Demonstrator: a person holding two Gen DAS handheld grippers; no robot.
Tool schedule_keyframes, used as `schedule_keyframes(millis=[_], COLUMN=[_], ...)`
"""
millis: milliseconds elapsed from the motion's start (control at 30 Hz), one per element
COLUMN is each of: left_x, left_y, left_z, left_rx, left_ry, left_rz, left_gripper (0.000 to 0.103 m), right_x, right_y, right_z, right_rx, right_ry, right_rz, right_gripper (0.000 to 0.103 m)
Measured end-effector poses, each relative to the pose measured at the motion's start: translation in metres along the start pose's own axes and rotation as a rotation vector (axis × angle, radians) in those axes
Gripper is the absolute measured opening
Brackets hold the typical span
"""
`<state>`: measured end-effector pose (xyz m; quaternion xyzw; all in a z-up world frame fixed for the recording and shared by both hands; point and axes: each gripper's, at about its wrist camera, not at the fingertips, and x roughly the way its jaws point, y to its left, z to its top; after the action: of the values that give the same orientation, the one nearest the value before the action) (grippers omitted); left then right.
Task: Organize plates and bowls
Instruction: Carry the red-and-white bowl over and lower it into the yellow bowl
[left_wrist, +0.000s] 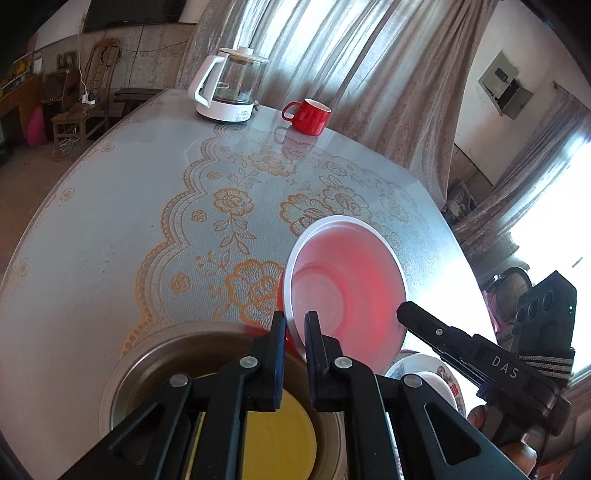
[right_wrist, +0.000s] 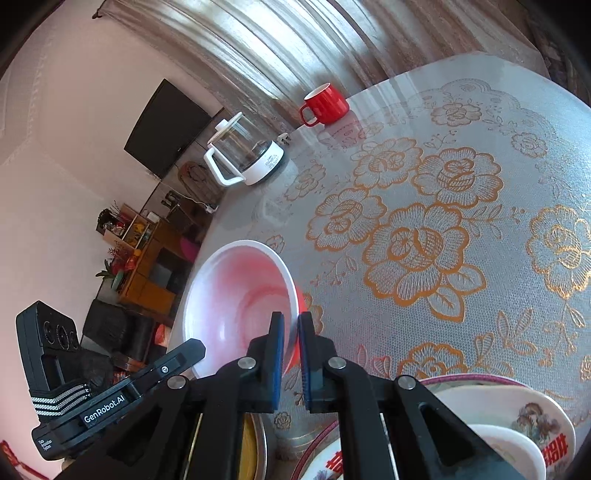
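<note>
Both grippers (left_wrist: 295, 325) (right_wrist: 291, 325) seemingly pinch bowl (left_wrist: 347, 280) rim.

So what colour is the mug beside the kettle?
Red mug, white inside, clearest in the right wrist view.

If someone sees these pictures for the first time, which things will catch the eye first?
First, the red and white bowl, held tilted above the table by both grippers, the left gripper and right gripper each pinching its rim. Next, the red mug beside the glass kettle at the far table edge.
</note>
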<state>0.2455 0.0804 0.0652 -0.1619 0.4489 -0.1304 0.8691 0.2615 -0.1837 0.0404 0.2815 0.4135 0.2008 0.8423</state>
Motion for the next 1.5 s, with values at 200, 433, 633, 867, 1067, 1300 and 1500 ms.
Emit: schedule_keyframes(millis=[200, 433, 633, 867, 1067, 1300, 1500], left_x=[-0.028, -0.051, -0.058, -0.063, -0.062, -0.05, -0.05], left_y=[0.006, 0.022, 0.037, 0.054, 0.062, 0.067, 0.065], left_z=[-0.023, -0.052, -0.072, -0.087, -0.094, -0.098, -0.103], left_rx=[-0.008, -0.052, -0.097, -0.133, -0.138, -0.136, -0.087], left_ry=[-0.029, -0.053, -0.038, -0.025, -0.008, 0.011, -0.02], left_rz=[-0.001, -0.012, -0.015, -0.004, -0.001, 0.038, 0.086], left_gripper=[0.01, 0.01, 0.01, 0.01, 0.01, 0.01, 0.01], right_x=[-0.015, -0.023, -0.022, -0.014, -0.014, -0.008, -0.001], right_y=[0.02, 0.036, 0.043, 0.051, 0.054, 0.055, 0.055], right_z=[-0.024, -0.048, -0.066, -0.082, -0.09, -0.096, -0.103], right_rx=[-0.046, -0.069, -0.08, -0.098, -0.107, -0.133, -0.217], right_ry=[0.003, 0.016, 0.052, 0.099, 0.103, 0.112, 0.085], right_rz=[0.042, 0.082, 0.088, 0.083, 0.066, 0.015, -0.113], right_gripper=[0.007, 0.007, 0.007, 0.007, 0.007, 0.007, 0.01])
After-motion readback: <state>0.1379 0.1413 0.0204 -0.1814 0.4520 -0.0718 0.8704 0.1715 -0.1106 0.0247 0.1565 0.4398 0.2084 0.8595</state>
